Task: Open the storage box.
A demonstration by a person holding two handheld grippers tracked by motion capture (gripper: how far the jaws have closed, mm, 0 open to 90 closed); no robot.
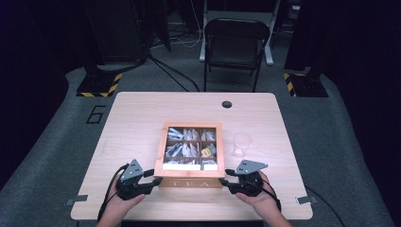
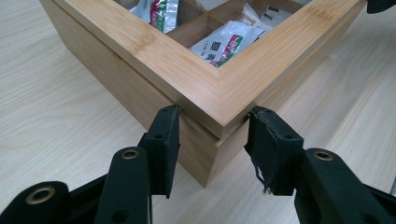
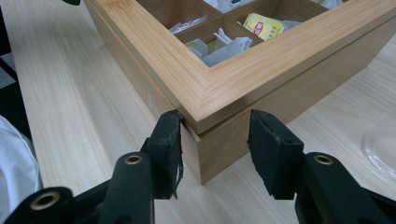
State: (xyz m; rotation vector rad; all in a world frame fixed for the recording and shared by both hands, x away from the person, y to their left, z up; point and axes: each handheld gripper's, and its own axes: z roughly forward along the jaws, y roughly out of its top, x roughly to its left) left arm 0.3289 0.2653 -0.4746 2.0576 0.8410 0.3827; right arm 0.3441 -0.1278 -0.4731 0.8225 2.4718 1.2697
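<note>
A bamboo tea box [image 1: 193, 126] marked TEA stands mid-table, with sachets showing in its compartments, one of them a yellow tea bag [image 3: 264, 24]. My left gripper [image 1: 154, 178] is at the box's near left corner and my right gripper [image 1: 226, 178] at its near right corner. In the left gripper view the open jaws of the left gripper [image 2: 212, 123] straddle the corner of the box [image 2: 163, 51], tips at the seam under the lid frame. The right gripper [image 3: 212, 123] stands the same way around the other corner of the box [image 3: 243, 74].
A clear glass cup [image 1: 242, 143] stands just right of the box, its edge close to my right gripper [image 3: 380, 144]. The table has a cable hole [image 1: 227, 104] at the back. A folding chair [image 1: 235, 45] stands beyond the far edge.
</note>
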